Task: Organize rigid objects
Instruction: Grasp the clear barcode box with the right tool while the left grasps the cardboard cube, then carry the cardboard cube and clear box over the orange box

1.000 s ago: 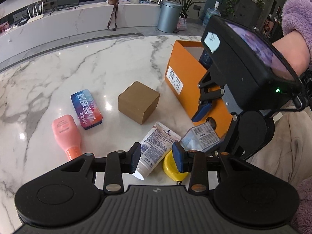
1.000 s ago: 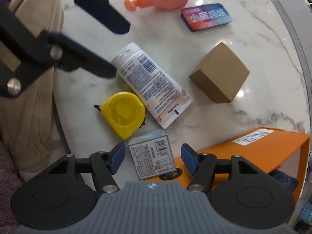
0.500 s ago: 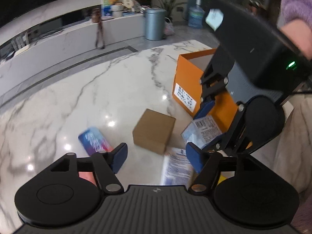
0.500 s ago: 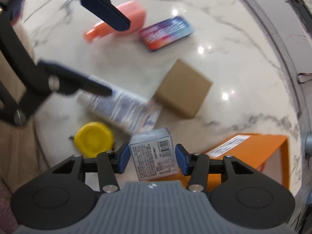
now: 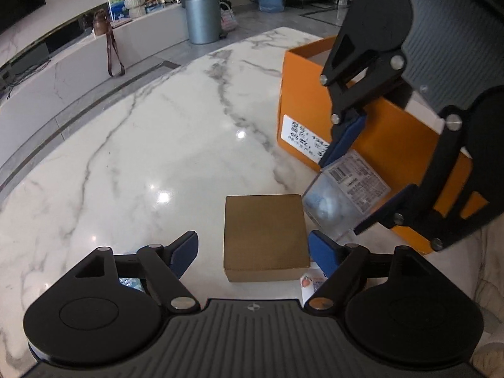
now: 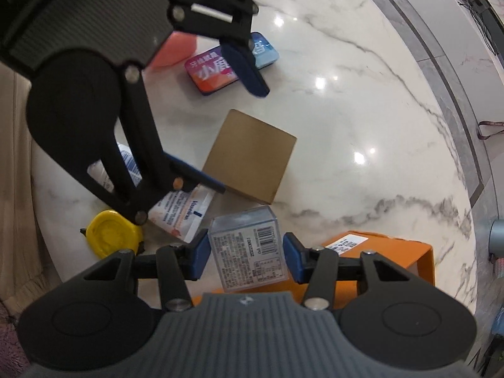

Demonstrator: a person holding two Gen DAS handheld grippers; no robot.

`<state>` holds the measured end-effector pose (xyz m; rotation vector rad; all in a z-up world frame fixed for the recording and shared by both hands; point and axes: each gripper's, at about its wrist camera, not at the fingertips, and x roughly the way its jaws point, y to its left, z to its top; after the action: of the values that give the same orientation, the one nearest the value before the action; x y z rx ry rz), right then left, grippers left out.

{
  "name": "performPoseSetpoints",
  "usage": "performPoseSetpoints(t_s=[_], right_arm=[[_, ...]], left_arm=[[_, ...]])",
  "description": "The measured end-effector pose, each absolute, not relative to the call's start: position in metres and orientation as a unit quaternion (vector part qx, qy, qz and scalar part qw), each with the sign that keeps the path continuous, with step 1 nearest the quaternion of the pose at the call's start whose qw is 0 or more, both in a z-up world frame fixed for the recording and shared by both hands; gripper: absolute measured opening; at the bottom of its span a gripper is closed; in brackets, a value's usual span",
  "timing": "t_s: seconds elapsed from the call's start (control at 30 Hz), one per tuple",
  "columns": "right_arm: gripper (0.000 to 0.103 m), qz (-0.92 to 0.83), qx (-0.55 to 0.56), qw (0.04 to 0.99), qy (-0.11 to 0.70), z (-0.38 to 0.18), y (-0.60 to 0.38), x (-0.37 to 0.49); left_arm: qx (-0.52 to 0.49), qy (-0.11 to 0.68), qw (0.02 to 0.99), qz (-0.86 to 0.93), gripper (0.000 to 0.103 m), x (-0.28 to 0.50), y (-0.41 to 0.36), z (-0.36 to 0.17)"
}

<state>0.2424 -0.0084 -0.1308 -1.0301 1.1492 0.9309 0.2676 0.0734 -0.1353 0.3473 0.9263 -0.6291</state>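
A clear labelled box (image 6: 249, 249) is clamped by the right gripper (image 6: 245, 252) above the marble table (image 5: 141, 145), while the left gripper (image 5: 253, 250) jaws are opening around a brown cardboard box (image 5: 264, 236), untouched

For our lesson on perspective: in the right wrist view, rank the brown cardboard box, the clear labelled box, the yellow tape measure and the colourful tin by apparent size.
1. brown cardboard box
2. clear labelled box, nearest the camera, so probably flattered
3. colourful tin and yellow tape measure: both partly hidden, too close to rank

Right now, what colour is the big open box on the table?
Orange, with a white label on its side; clearest in the left wrist view.
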Motion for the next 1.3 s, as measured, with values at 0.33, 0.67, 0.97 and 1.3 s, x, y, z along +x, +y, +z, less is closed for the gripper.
performPoseSetpoints(t_s=[0.33,0.67,0.97,1.3], right_arm=[[0.051,0.412,-0.430,0.623,0.507,-0.137,-0.014,0.249],[0.051,0.415,-0.394,0.673,0.468,-0.109,-0.016,0.221],[0.051,0.417,-0.298,0.749,0.420,-0.060,-0.047,0.154],[0.051,0.402,-0.239,0.794,0.389,-0.009,-0.129,0.119]], left_arm=[[0.148,0.469,0.827,-0.272,0.067,0.271,0.067,-0.148],[0.110,0.456,0.865,-0.175,0.067,0.227,0.096,-0.101],[0.129,0.430,0.877,-0.173,0.067,0.168,0.085,-0.030],[0.164,0.382,0.875,-0.248,0.067,0.147,-0.001,0.020]])
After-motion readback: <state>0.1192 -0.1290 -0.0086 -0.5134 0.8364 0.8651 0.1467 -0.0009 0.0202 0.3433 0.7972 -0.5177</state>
